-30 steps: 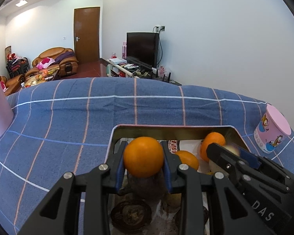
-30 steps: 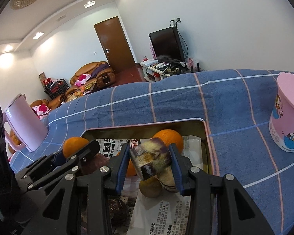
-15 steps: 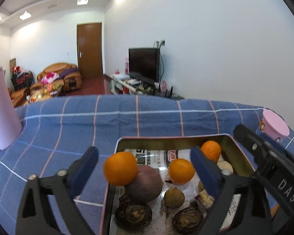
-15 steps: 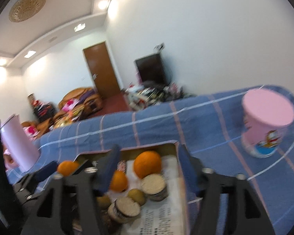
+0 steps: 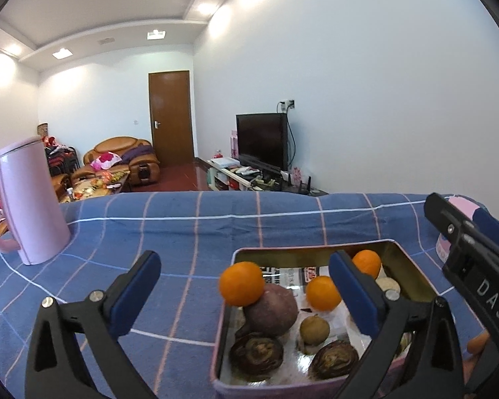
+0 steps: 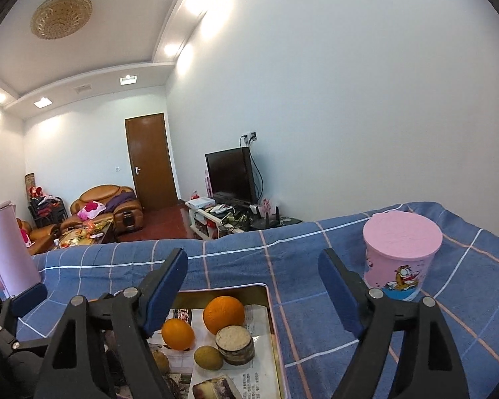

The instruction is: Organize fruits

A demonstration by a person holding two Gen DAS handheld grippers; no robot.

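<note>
Going from the left of the surface (image 5: 189,232), covered in blue checked cloth: a pink kettle (image 5: 30,206) stands upright near its left edge, well apart from everything else.

Your left gripper (image 5: 246,286) hangs over the cloth and the left rim of the tray (image 5: 309,252). Its fingers (image 5: 133,292) are spreading apart at this moment and hold nothing. One orange (image 5: 241,283) sits between them without touching either pad; it rests on top of a round purple fruit (image 5: 271,309) at the tray's left side.

The tray is lined with newspaper. In it lie two more oranges (image 5: 322,292) toward the far side, a small brownish-green fruit (image 6: 208,357) in the middle, two dark wrinkled fruits (image 5: 256,354) at the near edge, and a cut round piece (image 6: 234,344) with a pale top near the right wall. A second cut piece (image 6: 213,387) lies nearer you.

Your right gripper (image 6: 252,286) hovers above the tray's right side. Its fingers (image 6: 341,299) are also widening, with nothing gripped.

Near the right edge a pink cup (image 6: 401,259) with a cartoon print stands upright on the cloth, apart from the tray.
</note>
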